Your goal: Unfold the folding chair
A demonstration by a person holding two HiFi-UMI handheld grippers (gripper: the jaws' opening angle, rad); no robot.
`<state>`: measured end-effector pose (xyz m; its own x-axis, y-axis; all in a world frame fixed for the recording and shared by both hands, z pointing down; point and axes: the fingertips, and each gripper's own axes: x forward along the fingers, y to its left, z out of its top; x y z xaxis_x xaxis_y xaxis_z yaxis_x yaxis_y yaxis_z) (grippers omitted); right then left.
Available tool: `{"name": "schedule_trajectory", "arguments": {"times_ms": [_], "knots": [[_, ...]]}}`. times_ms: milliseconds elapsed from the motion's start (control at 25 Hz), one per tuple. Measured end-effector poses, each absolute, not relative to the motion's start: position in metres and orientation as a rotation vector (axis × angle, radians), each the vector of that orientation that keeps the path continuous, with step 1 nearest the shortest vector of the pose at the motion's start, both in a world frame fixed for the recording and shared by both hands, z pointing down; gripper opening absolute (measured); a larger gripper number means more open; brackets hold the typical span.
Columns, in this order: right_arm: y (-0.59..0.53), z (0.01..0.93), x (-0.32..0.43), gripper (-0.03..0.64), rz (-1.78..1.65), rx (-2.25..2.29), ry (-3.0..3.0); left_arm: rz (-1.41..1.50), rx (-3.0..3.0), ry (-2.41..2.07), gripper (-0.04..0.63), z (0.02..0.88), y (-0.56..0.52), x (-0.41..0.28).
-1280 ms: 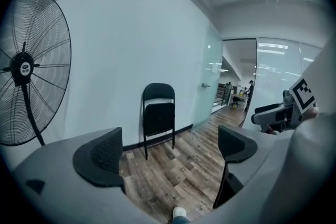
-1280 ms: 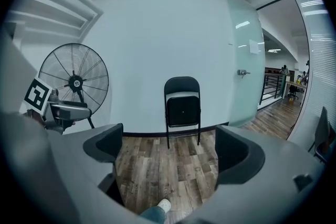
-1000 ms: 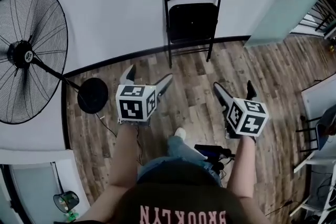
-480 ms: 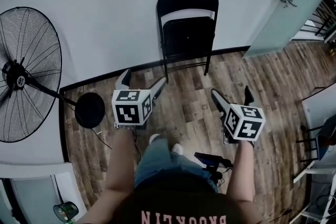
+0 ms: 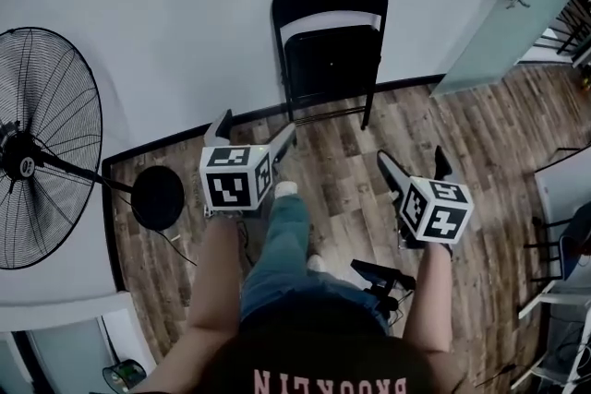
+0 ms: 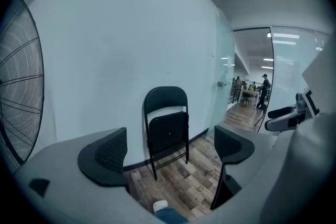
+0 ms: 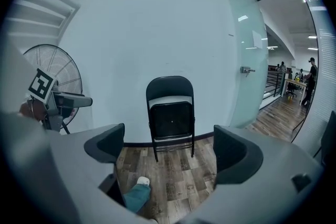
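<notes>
Chair [image 5: 330,41] folded flat, its seat tucked up against the backrest, stands on its legs against the white wall [image 5: 185,14] at twelve o'clock in the head view, well apart from both grippers. The left gripper [image 5: 258,126], low at eleven o'clock, has just been closing a shade, yet its jaws stand wide apart with nothing between them but floor and the far-off chair. The right gripper [image 5: 413,155], at about one o'clock, likewise has its jaws spread and empty. A shoe [image 5: 286,189] is set forward on the wood floor [image 5: 342,189] between the two. A standing fan [image 5: 46,152] fills nine o'clock and a glass door [image 5: 517,5] two o'clock.

I judge this to be the approach: the chair looks untouched. The next move calls for closing the gap. One gripper could then steady the top of the backrest while the other takes the seat's edge to swing it down.
</notes>
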<state>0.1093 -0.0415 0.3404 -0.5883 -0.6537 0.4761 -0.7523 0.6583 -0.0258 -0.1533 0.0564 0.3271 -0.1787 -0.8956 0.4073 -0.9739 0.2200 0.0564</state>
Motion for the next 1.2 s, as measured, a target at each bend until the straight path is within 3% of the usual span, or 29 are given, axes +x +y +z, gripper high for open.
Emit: {"name": "schedule_trajectory", "arguments": {"times_ms": [840,1200], "knots": [[-0.253,0.39,-0.098,0.532,0.372,1.089,-2.354,0.32,1.719,-2.087,0.52,0.355,-0.171,-0.354],[-0.341,0.411,-0.171,0.497,0.459,1.163,-2.342,0.348,1.745,-2.03,0.517,0.365,-0.265,-0.427]]}}
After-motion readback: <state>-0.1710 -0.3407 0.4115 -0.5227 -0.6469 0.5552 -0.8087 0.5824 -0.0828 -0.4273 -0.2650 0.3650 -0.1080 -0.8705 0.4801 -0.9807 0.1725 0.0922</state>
